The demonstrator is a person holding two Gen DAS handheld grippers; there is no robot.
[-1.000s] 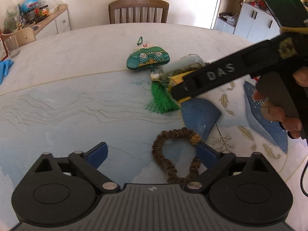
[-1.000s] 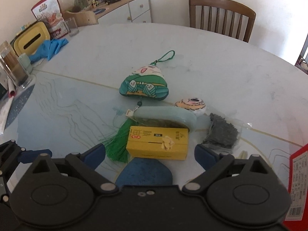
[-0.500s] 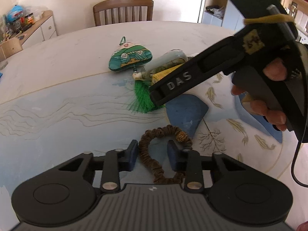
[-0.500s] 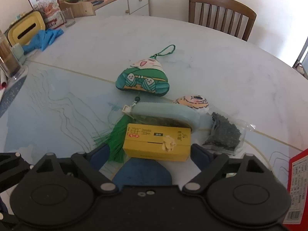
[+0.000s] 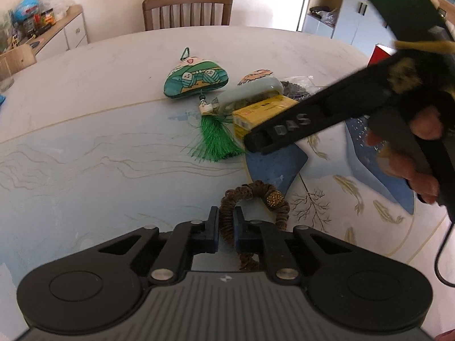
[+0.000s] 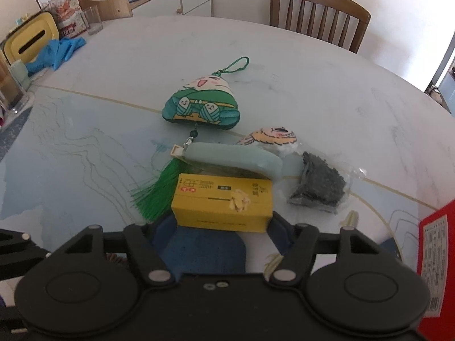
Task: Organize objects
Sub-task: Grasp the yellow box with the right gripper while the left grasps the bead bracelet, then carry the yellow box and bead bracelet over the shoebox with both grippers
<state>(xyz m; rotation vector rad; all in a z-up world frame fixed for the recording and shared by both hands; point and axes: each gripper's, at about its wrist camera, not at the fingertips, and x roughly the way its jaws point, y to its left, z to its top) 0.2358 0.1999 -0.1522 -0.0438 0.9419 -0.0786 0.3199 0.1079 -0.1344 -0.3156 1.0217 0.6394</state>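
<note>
Fingers of the left gripper [image 5: 226,228] pinch the brown hair tie [image 5: 253,201] on the table [image 5: 85,153]. Tilted downward at two o'clock, the right gripper [image 6: 223,221] has been closing astride the yellow box [image 6: 223,206], contact unclear.

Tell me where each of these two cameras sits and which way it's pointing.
Left wrist: on the left tool, angled down at the table; tool shut on the hair tie; the right tool and a hand show.
Right wrist: on the right tool, angled down; its fingers flank the yellow box.
Shared: yellow box, green pouch, chair.
</note>
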